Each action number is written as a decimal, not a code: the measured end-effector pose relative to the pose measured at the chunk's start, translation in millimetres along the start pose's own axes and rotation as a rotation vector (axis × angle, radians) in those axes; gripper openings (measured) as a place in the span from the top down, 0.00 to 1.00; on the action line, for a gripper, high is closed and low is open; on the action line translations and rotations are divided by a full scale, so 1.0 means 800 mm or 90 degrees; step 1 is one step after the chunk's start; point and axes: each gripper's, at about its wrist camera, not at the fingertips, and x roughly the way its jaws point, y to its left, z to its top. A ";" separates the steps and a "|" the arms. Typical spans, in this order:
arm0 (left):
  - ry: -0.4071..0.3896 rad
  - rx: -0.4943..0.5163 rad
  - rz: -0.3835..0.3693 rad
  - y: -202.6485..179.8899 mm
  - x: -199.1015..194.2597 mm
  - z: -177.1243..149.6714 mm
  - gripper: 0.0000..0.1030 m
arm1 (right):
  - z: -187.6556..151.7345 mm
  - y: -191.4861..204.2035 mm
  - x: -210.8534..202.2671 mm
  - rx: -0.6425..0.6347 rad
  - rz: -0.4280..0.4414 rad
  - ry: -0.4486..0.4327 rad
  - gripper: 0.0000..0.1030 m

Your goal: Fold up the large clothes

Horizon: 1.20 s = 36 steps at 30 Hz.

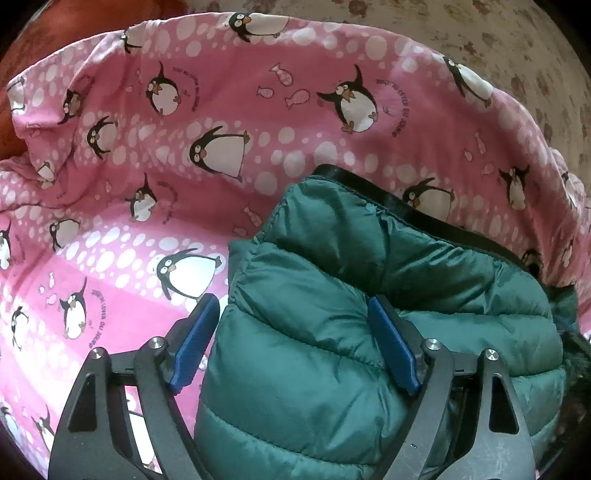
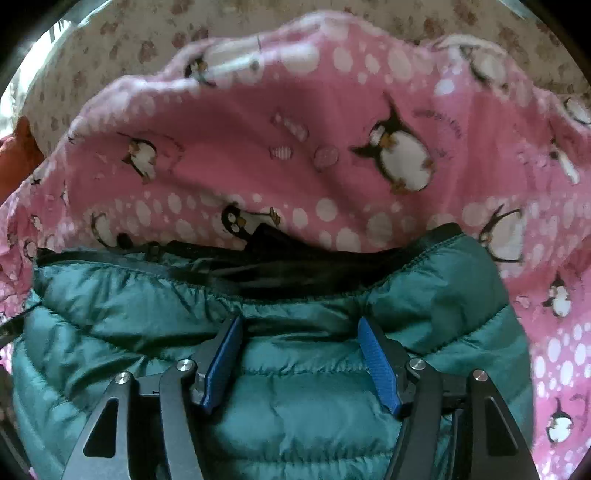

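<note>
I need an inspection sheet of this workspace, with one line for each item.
Surface: pink penguin-print sheet, wrinkled.
Job's things: green puffer jacket lying on the sheet, black lining showing at its edge.
Clutter: nothing seen.
Grippers: left gripper open, jacket between its pads; right gripper over the jacket, grip unclear.
Cables: nothing seen.
Surroundings: beige flower-patterned cover; orange fabric at the corner.
</note>
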 end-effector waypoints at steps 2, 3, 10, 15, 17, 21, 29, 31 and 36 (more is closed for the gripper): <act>0.001 0.000 0.000 -0.001 0.001 0.000 0.19 | -0.003 -0.009 -0.027 0.021 0.022 -0.030 0.40; 0.001 -0.001 0.000 -0.002 0.001 0.000 0.19 | -0.006 -0.015 -0.042 0.030 0.038 -0.043 0.40; -0.007 0.005 0.008 -0.002 0.000 -0.002 0.19 | -0.019 -0.044 -0.075 0.017 -0.031 -0.055 0.40; -0.008 0.012 0.011 -0.005 0.004 0.000 0.18 | -0.030 -0.063 -0.029 0.047 -0.045 -0.017 0.39; -0.007 0.011 0.011 -0.005 0.007 0.000 0.18 | -0.032 -0.062 -0.018 0.049 -0.049 -0.020 0.37; -0.009 0.014 0.017 -0.005 0.009 -0.002 0.17 | -0.026 -0.060 -0.011 0.050 -0.054 -0.008 0.36; -0.013 0.017 0.019 -0.007 0.008 -0.004 0.17 | -0.022 -0.013 -0.099 0.043 0.039 -0.084 0.36; -0.014 0.017 0.019 -0.007 0.008 -0.004 0.17 | -0.025 0.014 -0.106 0.002 0.060 -0.081 0.36; -0.015 0.015 0.017 -0.007 0.009 -0.003 0.17 | -0.051 0.062 -0.079 -0.081 0.078 -0.051 0.36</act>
